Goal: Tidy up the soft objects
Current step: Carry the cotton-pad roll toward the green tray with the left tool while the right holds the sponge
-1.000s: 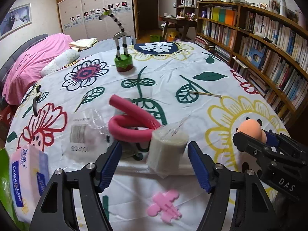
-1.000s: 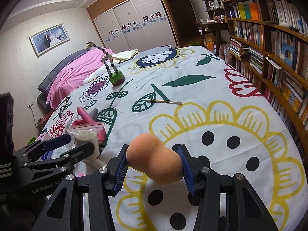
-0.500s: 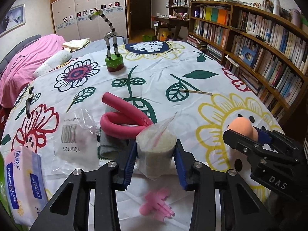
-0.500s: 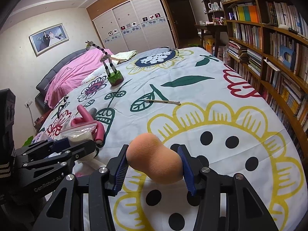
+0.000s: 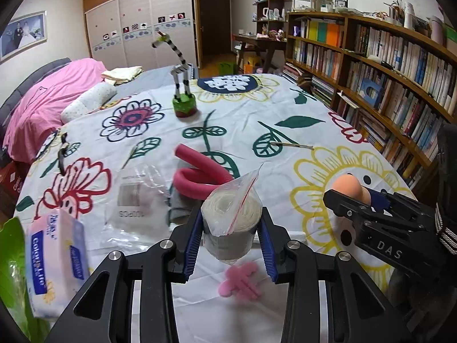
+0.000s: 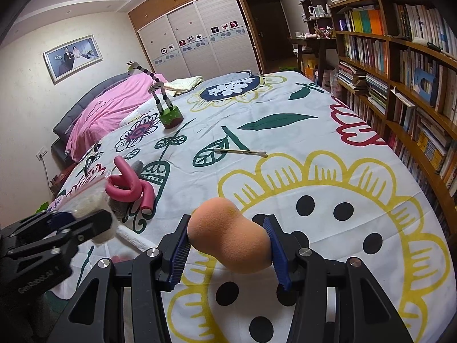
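The black body of the right gripper [image 5: 368, 200] carries the white letters "DAS", and the left gripper [image 6: 94, 223] shows a grey word that is perhaps "GenRobot.AI", but it is too blurred to be sure. The pink and white tissue pack [image 5: 57, 260] has blue lettering, also blurred, and the flat clear plastic bag [image 5: 134, 200] has a label reading "100PCS" upside down. One second ago the left gripper [image 5: 231, 245] stood wide around the clear zip bag of white cotton pads [image 5: 231, 220]; now its blue pads press the bag on both sides and hold it above the flowered bedsheet [image 5: 285, 108]. The right gripper [image 6: 228, 245] keeps its half-open jaws clamped on the orange egg-shaped makeup sponge [image 6: 231, 237], unmoved.
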The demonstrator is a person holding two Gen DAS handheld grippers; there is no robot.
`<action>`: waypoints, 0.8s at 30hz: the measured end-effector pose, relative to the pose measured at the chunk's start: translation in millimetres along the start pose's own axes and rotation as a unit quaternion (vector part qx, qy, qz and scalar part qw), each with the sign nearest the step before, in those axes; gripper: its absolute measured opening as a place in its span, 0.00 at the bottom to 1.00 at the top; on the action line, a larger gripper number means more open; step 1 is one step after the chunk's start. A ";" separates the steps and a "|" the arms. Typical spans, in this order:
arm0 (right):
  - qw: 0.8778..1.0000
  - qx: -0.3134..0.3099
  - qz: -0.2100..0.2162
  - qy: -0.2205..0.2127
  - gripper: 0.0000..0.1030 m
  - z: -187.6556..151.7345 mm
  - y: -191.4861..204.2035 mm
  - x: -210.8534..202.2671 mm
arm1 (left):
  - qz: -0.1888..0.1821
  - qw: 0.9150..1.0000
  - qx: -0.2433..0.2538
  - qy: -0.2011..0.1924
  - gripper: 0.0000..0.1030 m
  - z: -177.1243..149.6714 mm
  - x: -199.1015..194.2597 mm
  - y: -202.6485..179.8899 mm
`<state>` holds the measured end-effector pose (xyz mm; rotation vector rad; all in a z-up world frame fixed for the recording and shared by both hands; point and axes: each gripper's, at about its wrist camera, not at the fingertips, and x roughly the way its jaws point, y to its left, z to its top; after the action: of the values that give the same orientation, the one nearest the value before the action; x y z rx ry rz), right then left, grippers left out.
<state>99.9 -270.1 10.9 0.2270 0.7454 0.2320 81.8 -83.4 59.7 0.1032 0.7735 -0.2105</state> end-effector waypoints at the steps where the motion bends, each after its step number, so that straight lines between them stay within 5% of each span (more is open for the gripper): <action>1: 1.000 0.000 0.000 0.000 0.53 -0.2 0.3 0.0 | 0.003 1.000 -0.001 -0.001 0.38 -0.5 -2.2 1.6; 24: 0.999 -0.019 -0.026 -0.005 0.53 0.2 8.4 -3.1 | 0.073 0.995 -0.045 -0.054 0.38 -18.7 -73.6 47.3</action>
<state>96.7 -263.0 15.4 0.1726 0.7350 0.1955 28.5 -23.1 98.8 0.0624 0.6641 -0.0412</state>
